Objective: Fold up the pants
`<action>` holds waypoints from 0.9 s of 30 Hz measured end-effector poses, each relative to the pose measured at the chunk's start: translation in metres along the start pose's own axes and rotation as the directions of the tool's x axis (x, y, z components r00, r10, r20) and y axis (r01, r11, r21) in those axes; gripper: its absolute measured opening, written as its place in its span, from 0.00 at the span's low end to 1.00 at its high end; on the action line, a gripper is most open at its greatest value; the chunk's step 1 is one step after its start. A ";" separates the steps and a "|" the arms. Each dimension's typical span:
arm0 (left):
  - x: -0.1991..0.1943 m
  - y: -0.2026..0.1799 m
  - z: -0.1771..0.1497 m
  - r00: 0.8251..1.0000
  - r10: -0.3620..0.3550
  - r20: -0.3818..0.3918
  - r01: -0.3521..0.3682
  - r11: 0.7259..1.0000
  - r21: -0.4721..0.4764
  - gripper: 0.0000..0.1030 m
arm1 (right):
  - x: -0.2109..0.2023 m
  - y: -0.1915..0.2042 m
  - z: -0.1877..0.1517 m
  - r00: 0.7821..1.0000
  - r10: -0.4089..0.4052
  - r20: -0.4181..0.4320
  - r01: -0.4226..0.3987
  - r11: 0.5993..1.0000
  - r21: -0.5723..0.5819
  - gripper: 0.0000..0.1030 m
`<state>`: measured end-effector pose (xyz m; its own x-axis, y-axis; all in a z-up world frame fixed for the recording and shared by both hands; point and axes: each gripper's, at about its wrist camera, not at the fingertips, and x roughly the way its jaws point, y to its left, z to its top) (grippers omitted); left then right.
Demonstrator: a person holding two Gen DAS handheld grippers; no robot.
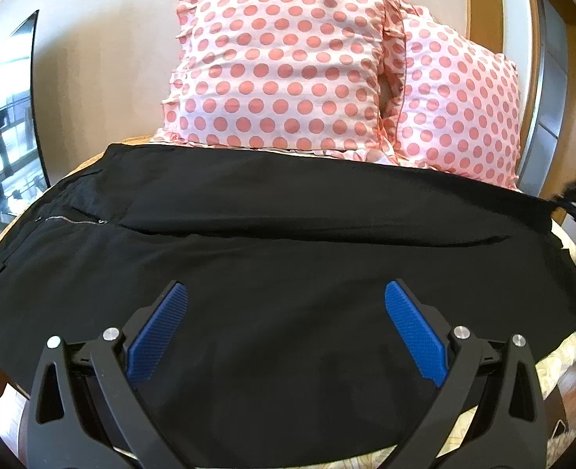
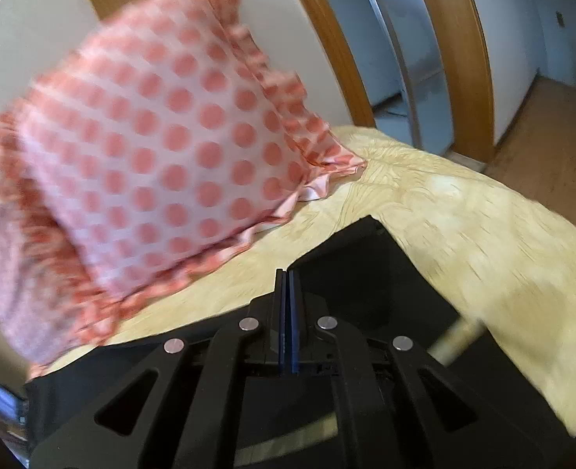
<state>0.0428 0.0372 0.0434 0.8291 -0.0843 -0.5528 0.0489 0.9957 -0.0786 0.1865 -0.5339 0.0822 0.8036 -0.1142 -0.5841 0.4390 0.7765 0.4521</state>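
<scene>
Black fabric pants (image 1: pixel 288 234) lie spread flat across the bed, waistband and silver zipper (image 1: pixel 72 220) at the left of the left wrist view, leg ends running off to the right edge. One lengthwise seam or fold line crosses the middle. You cannot tell from here whether the legs are already stacked one on the other.

Your left gripper (image 1: pixel 286 293) hangs over the near part of the cloth with its blue ribbed pads (image 1: pixel 158 332) set wide apart, holding nothing. Risk: if you bring them together here, mid-panel, you pinch only the top layer and drag a ridge into the cloth instead of lifting an edge.

Two pink polka-dot ruffled pillows (image 1: pixel 280 62) stand just behind the far edge of the pants, touching or nearly so. Risk: a fold carried away from you can catch a ruffle or ride up against a pillow.

Right wrist view is motion-blurred. Your right gripper (image 2: pixel 288 273) has its pads pressed together, with a corner of the black cloth (image 2: pixel 366 258) just beyond the tips. You cannot tell for certain whether cloth is caught between the pads; in the left view the far leg end looks drawn to a point there, which suggests it is. Risk: a thin pinch slips under a fast pull, and the leg end falls crooked.

The pale yellow patterned bedspread (image 2: pixel 463 211) lies loose beneath. Risk: it bunches and shifts the pants as you drag.
</scene>
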 end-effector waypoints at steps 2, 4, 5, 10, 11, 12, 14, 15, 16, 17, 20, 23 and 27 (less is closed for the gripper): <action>-0.003 0.002 0.001 1.000 -0.003 0.001 0.003 1.000 -0.016 0.98 | -0.042 -0.006 -0.027 0.999 0.045 0.011 -0.045 0.999 0.014 0.02; -0.006 0.003 0.002 1.000 -0.009 0.004 0.009 1.000 -0.029 0.98 | -0.075 -0.009 -0.059 0.998 0.058 -0.007 -0.058 0.998 0.040 0.02; -0.007 0.005 0.003 1.000 -0.012 0.007 0.012 0.999 -0.038 0.98 | -0.081 -0.015 -0.071 0.998 0.063 -0.025 -0.061 0.997 0.054 0.02; -0.006 0.019 0.014 0.999 -0.039 -0.003 0.039 0.994 -0.107 0.98 | -0.082 -0.043 -0.106 0.984 0.111 -0.136 -0.087 0.982 0.169 0.02; -0.006 0.024 0.017 0.999 -0.043 -0.002 0.042 0.991 -0.129 0.98 | -0.081 -0.046 -0.105 0.981 0.126 -0.146 -0.096 0.975 0.199 0.02; -0.007 0.030 0.019 0.999 -0.046 0.003 0.046 0.988 -0.146 0.98 | -0.086 -0.048 -0.108 0.979 0.134 -0.152 -0.099 0.971 0.215 0.04; -0.008 0.042 0.023 0.999 -0.030 0.012 0.031 0.983 -0.181 0.98 | -0.084 -0.053 -0.105 0.974 0.147 -0.175 -0.097 0.959 0.266 0.09; -0.008 0.049 0.026 1.000 -0.021 0.018 0.024 0.981 -0.194 0.98 | -0.082 -0.054 -0.105 0.971 0.155 -0.184 -0.099 0.954 0.284 0.15; -0.008 0.056 0.029 1.000 -0.015 0.021 0.019 0.979 -0.204 0.98 | -0.080 -0.055 -0.104 0.968 0.154 -0.198 -0.089 0.950 0.300 0.29; -0.006 0.062 0.033 1.000 -0.005 0.018 0.009 0.977 -0.214 0.98 | -0.079 -0.057 -0.105 0.967 0.148 -0.208 -0.078 0.946 0.314 0.41; 0.005 0.081 0.052 1.000 -0.001 0.010 0.004 0.972 -0.236 0.98 | -0.073 -0.063 -0.108 0.963 0.180 -0.202 -0.094 0.922 0.375 0.42; 0.031 0.094 0.077 0.999 -0.036 -0.020 0.029 0.968 -0.251 0.98 | -0.067 -0.065 -0.104 0.968 0.176 -0.177 -0.097 0.918 0.385 0.32; 0.077 0.103 0.114 0.993 -0.077 -0.086 0.049 0.958 -0.284 0.96 | -0.054 -0.075 -0.097 0.972 0.201 -0.119 -0.140 0.910 0.389 0.02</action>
<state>0.1753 0.1373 0.0867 0.7720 -0.1633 -0.6143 -0.0705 0.9385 -0.3380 0.0714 -0.5262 0.0147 0.8216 0.1190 -0.5575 0.4432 0.4816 0.7560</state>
